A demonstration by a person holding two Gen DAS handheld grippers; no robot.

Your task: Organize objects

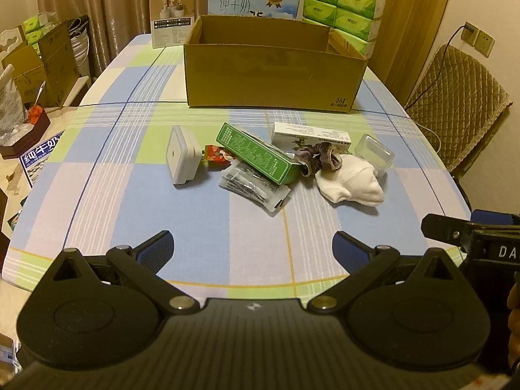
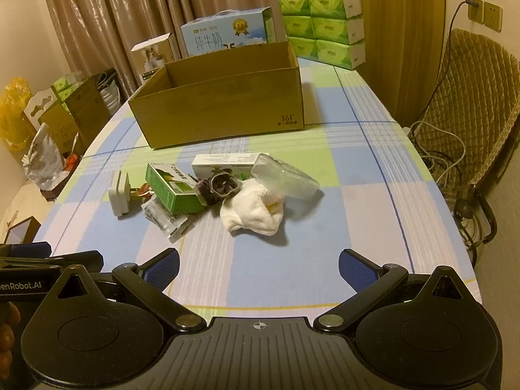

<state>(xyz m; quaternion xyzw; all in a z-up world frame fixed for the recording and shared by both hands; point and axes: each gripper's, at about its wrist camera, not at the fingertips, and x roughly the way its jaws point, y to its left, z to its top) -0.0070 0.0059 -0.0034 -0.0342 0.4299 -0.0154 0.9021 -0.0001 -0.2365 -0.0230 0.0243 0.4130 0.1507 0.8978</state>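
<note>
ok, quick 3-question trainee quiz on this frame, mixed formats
1. True or false: the cardboard box already holds the green carton.
2. Which item lies nearest the right gripper? A) white wall plug B) white sock C) clear plastic case
3. Fill in: both grippers' jaws are ___.

Key: 1 false; 2 B; 3 open, including the left gripper.

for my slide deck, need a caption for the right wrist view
Open right tool faces a clutter pile before an open cardboard box.
</note>
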